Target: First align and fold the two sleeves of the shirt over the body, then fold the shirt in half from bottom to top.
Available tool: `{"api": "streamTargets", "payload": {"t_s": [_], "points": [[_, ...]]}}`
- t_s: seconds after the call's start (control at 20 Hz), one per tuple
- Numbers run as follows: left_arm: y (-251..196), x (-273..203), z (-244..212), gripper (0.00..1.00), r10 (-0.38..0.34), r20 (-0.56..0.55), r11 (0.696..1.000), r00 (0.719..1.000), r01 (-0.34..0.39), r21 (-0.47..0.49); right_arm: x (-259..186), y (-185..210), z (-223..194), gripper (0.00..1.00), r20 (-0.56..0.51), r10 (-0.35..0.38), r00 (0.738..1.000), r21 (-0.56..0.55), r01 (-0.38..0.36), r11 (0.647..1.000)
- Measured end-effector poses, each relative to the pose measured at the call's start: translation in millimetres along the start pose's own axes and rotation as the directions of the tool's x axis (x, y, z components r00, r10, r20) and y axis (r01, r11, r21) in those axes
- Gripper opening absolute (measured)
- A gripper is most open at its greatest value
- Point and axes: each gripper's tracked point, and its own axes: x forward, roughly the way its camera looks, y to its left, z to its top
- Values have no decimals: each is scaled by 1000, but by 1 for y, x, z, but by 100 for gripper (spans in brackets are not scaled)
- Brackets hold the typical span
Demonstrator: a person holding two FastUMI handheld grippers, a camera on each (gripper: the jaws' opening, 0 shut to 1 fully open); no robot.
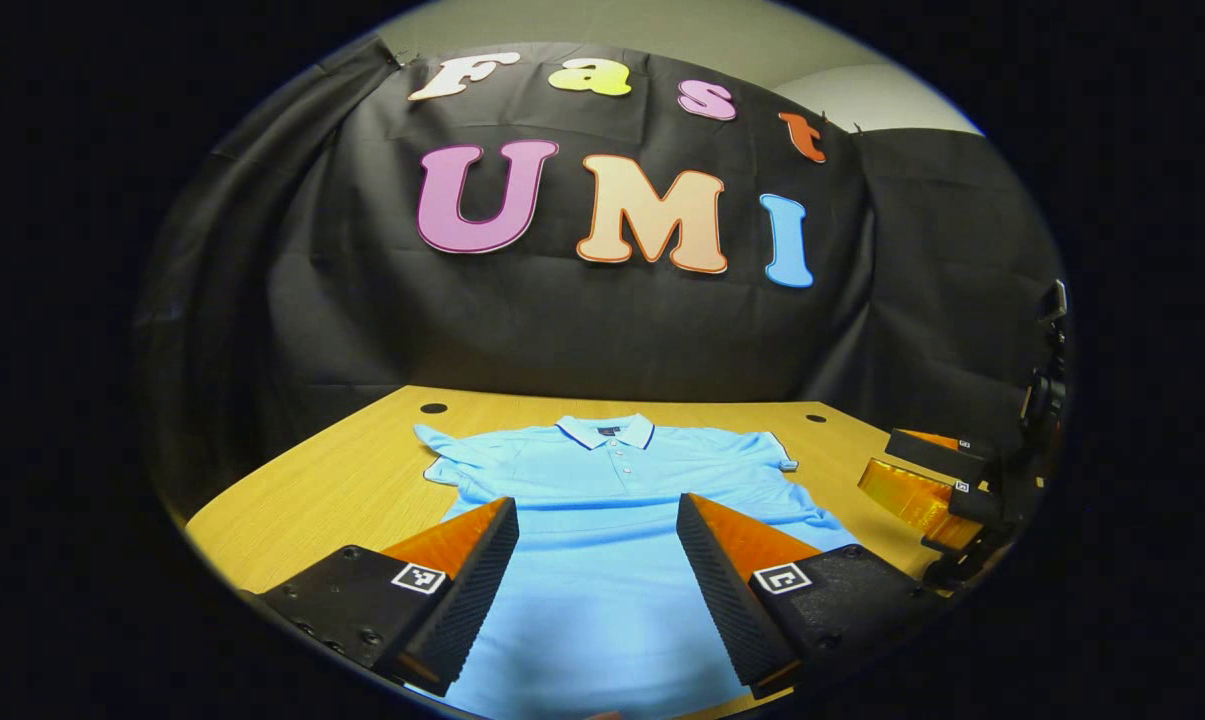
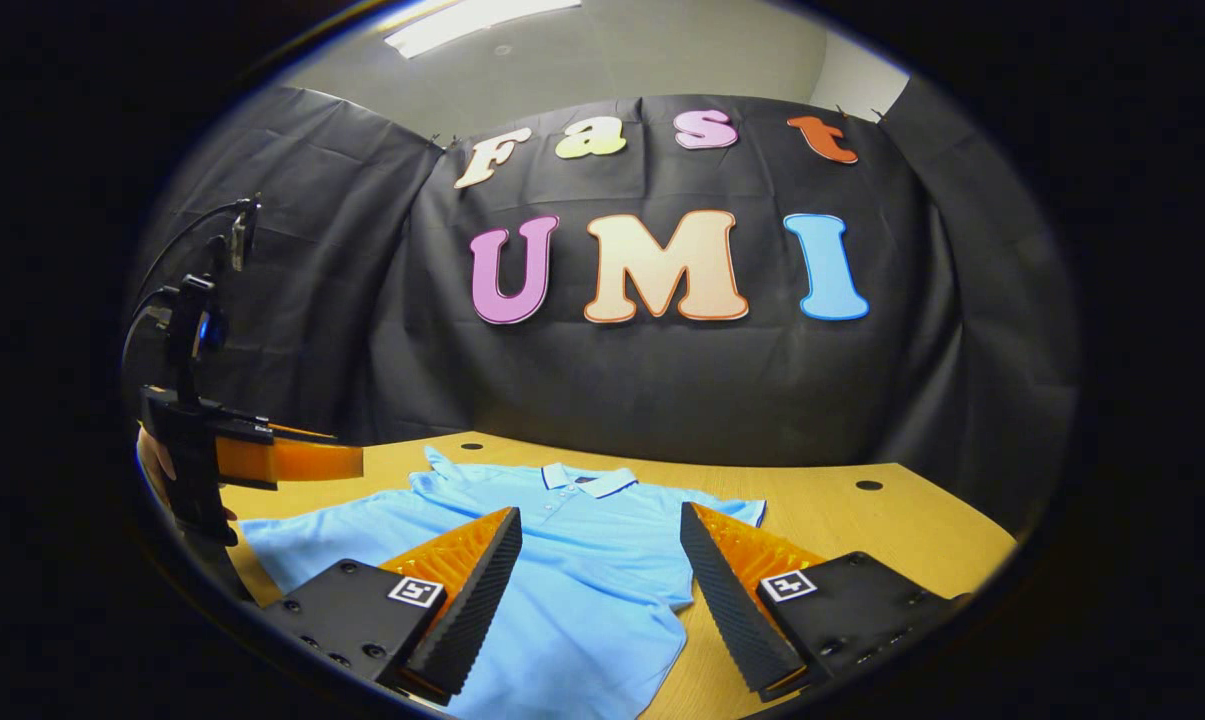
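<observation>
Left gripper view: left hand-held gripper (image 1: pixel 597 575) hangs over the lower body of the shirt (image 1: pixel 602 480), fingers spread wide, nothing between them, not touching fabric as far as I can tell. Shirt lies flat, front up, on the surface (image 1: pixel 342 480), collar (image 1: pixel 607 431) at the far side toward the cloth wall (image 1: pixel 582 330). Left of the collar one sleeve (image 1: pixel 447 455) sits rumpled; right of the collar the other sleeve (image 1: pixel 777 455) lies spread out flat. Both sleeves unfolded. Further right of the shirt, off its edge, the right hand-held gripper (image 1: pixel 922 480) is above the surface, its fingers apart.

Right gripper view: far left of the shirt (image 2: pixel 582 560), the left hand-held gripper (image 2: pixel 297 455) is up in the air with a hand (image 2: pixel 154 458) behind it. Right hand-held gripper (image 2: pixel 600 585) is released, fingers wide, over the shirt's right half near its side edge. Collar (image 2: pixel 587 480) again at the far side. Bare surface (image 2: pixel 862 520) right of the shirt.
</observation>
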Motion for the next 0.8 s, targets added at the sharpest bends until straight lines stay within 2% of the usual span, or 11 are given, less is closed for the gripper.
{"api": "streamTargets", "payload": {"t_s": [0.2,0.5,0.6,0.8], "points": [[12,1,3,95,33,3,999,999,-33,16,9,-21,0,97,-20,-51,999,7,51,999],[17,3,2,95,26,-6,1000,1000,-26,1,63,-61,0,97,-129,-98,987,-24,96,995],[23,2,5,95,34,3,999,999,-34,-1,82,-84,-2,98,-153,-148,977,-28,145,989],[31,0,9,95,42,10,999,999,-42,-25,126,-124,-23,97,-243,-218,945,-97,199,975]]}}
